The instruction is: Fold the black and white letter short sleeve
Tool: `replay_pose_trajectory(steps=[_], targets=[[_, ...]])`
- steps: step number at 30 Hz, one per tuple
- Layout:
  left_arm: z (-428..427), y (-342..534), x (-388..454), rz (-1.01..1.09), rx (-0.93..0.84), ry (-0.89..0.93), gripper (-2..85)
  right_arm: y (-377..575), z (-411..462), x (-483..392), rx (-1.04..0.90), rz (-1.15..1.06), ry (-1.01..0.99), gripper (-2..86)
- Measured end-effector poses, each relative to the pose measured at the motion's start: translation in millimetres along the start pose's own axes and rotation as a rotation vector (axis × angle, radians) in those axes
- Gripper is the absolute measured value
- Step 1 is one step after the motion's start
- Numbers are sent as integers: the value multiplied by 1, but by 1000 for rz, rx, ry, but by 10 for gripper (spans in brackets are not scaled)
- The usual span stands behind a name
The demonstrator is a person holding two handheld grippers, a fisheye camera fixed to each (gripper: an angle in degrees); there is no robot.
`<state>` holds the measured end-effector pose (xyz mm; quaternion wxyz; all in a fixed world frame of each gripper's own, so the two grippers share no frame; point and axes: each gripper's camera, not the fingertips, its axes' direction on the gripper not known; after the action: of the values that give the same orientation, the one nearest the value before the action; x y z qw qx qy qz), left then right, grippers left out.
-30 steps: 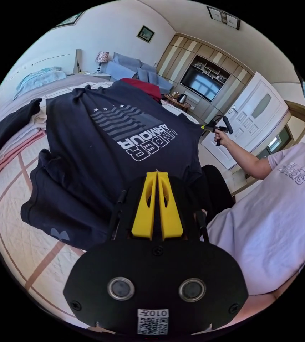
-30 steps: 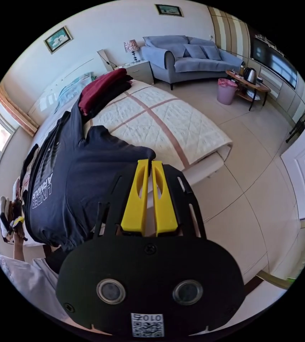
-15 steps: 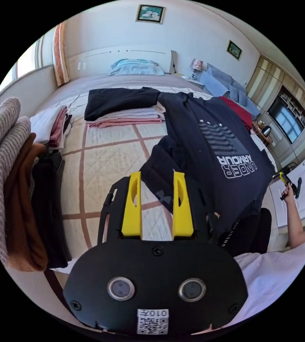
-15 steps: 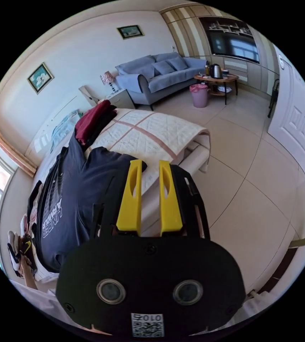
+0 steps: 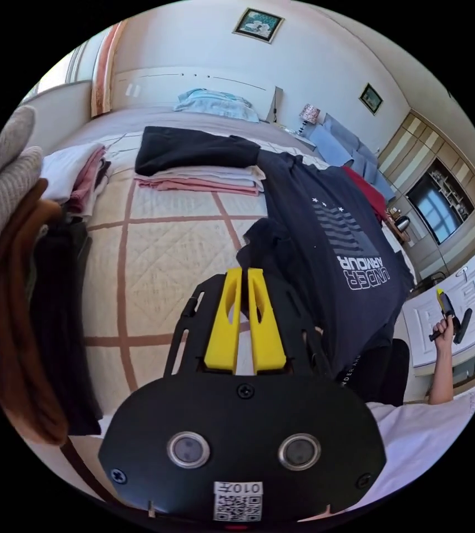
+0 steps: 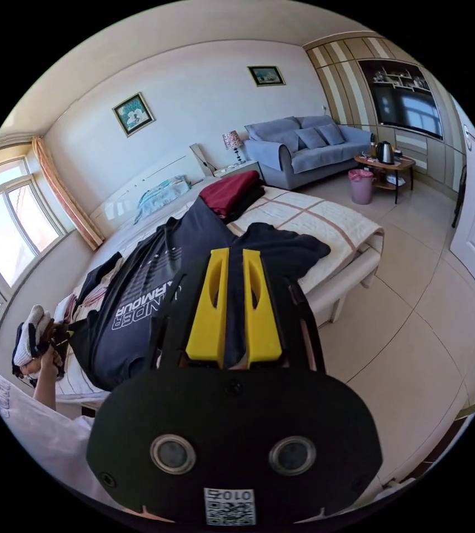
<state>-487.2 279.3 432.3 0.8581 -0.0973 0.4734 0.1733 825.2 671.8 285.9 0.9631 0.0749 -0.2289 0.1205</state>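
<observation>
One dark shirt (image 5: 337,244) lies on one bed (image 5: 159,250). Two grippers (image 5: 244,319) (image 6: 231,311), two wall pictures (image 5: 258,24) (image 5: 370,99), one lamp (image 6: 230,140), one sofa (image 6: 304,147), one bin (image 6: 361,186).

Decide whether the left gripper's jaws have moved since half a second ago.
Yes. Measured against its own black mount, the yellow jaws of the left gripper have closed inward, from wide apart to nearly touching.

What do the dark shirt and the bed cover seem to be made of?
Shirt: probably a soft knit, cotton or a blend; matte, it drapes and wrinkles, with a flat pale print. Bed cover: a quilted fabric, cream with brownish stripes; stitched diamond lines show, and its surface looks slightly padded.
</observation>
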Motion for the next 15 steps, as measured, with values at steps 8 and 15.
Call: replay_pose_trajectory(steps=[8,15], targets=[[7,34,24,151,-217,-367,4,30,69,-52,-200,-175,-5,52],[-2,45,32,103,-169,-322,20,52,95,-59,-255,-233,-61,55]])
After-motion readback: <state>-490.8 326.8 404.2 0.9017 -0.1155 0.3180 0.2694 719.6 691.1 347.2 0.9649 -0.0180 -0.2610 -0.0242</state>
